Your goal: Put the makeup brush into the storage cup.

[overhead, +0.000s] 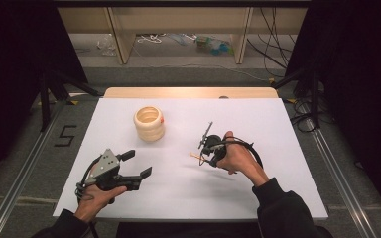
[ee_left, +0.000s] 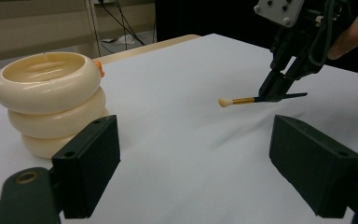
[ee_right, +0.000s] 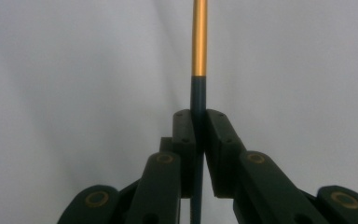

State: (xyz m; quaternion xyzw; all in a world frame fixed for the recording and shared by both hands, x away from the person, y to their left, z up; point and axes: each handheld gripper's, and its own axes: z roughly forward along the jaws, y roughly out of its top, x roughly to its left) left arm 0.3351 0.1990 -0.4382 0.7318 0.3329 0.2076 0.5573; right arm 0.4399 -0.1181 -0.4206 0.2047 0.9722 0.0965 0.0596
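The left gripper [overhead: 141, 166] sits low near the person, its jaws wide apart with nothing between them. Past it and to its right, the right gripper [ee_left: 272, 93] pinches a little brush [ee_left: 242, 100] tight by its dark handle, just above the white table [overhead: 258, 119]. The brush tip sticks out sideways. Farther off, left of both grippers, stands a cream ringed pot [overhead: 149, 123].

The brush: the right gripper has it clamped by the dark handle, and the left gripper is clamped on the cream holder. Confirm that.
Half right. The right gripper does clamp the brush by its dark handle. The left gripper is not on the cream holder: the left gripper view shows its jaws standing wide open above the white table, with the holder apart from them.
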